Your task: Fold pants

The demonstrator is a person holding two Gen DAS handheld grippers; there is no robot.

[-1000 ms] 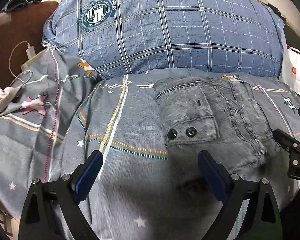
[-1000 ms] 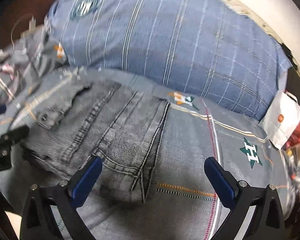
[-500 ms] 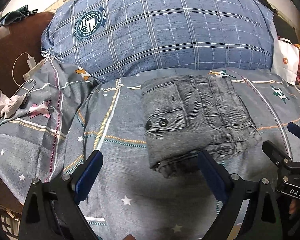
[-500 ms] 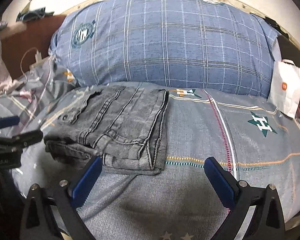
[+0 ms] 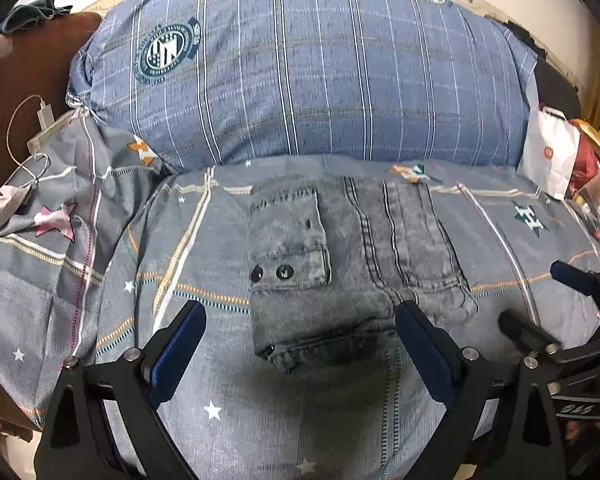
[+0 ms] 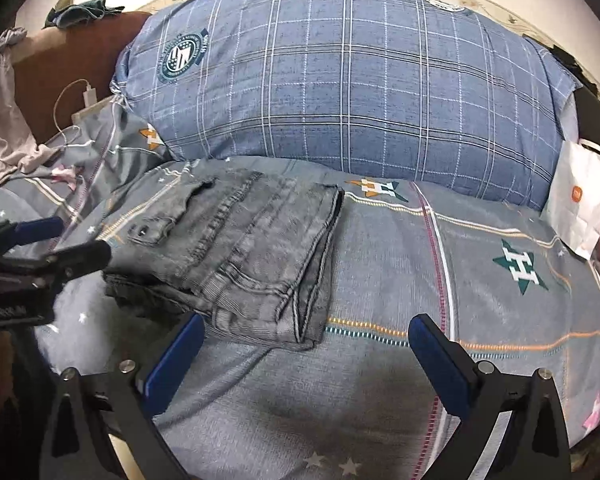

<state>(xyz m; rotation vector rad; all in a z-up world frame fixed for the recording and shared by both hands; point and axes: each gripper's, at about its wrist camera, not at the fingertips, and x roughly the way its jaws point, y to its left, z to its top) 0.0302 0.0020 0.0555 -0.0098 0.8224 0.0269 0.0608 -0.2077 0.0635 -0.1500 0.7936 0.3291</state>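
- Change: one second back both cameras sat low and close over the pants [image 5: 340, 264], the right view motion-blurred; at half a second both had pulled back. Now the right view stays about as far off, and the left has edged closer again.
- Neither gripper has cloth in it in any of these frames. The bundle's shape matches the half-second-old frame, so nothing is being dragged.
- Read: folding looks done or nearly so. Pants [image 6: 236, 248] are a compact grey denim rectangle, several layers stacked at the near edge, buttoned pocket flap on top.
- Location: centre of the left view, left of centre in the right view, lying on the grey star-print bedspread [image 5: 220, 408], just in front of the blue plaid pillow [image 5: 320, 72].
- Left gripper [image 5: 300, 356]: fingers spread wide, holding nothing, hovering at the bottom of its frame; its right finger overlaps the bundle's near edge in the image, contact unclear.
- Right gripper [image 6: 304, 360]: also wide apart and empty, over bare bedspread, bundle's near right corner just beside its left finger.
- Both point toward the pillow, side by side; each shows at the edge of the other's view.
- Remaining risk, judged: near edge looks slightly ragged; may want a tidy.
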